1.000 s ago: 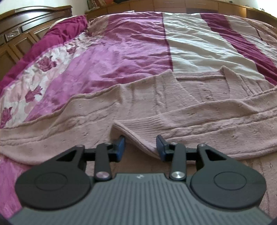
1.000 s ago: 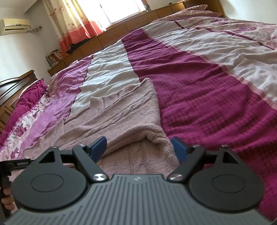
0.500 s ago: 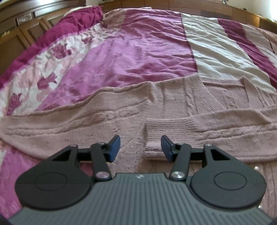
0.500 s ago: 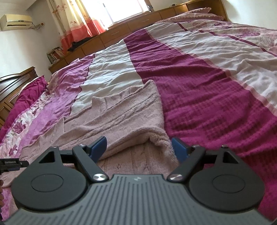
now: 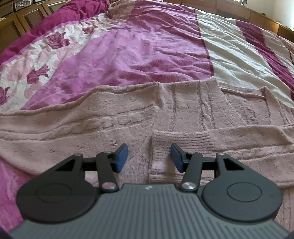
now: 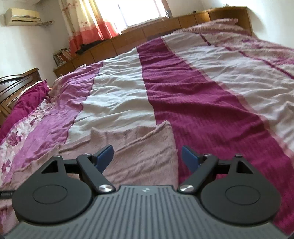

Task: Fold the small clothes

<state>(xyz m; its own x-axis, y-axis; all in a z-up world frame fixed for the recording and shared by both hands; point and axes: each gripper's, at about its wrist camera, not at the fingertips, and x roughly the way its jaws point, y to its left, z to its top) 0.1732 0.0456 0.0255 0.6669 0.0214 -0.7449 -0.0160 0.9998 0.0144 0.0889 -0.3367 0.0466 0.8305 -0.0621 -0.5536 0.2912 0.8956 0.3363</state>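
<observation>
From my left wrist view I see the pink knitted sweater (image 5: pixel 183 114) spread flat across the near part of the bedspread (image 5: pixel 128 51), its far edge running along the purple and cream stripes. One sleeve is folded over the body, and its ribbed cuff (image 5: pixel 182 139) lies just ahead of my left gripper (image 5: pixel 149 157). The blue pads (image 5: pixel 121 157) stand apart with the cuff's left edge in the gap between them; neither pad presses on the knit, so these tongs are parted and hold nothing. The left gripper tilts down toward the cloth. In the right wrist view the picture is somewhat blurred, yet I can make out the right gripper (image 6: pixel 147 156) with its jaws spread wide, empty, above the right end of the sweater (image 6: pixel 139 147), where its edge meets the dark magenta stripe of the bedspread (image 6: pixel 183 95). Farther off I see a wooden cabinet (image 6: pixel 147 35) along the far side of the bed, a curtain (image 6: pixel 88 22) at the bright window, and an air conditioner (image 6: pixel 22 16) high on the left wall. A dark wooden headboard (image 6: pixel 16 84) stands at the left.
</observation>
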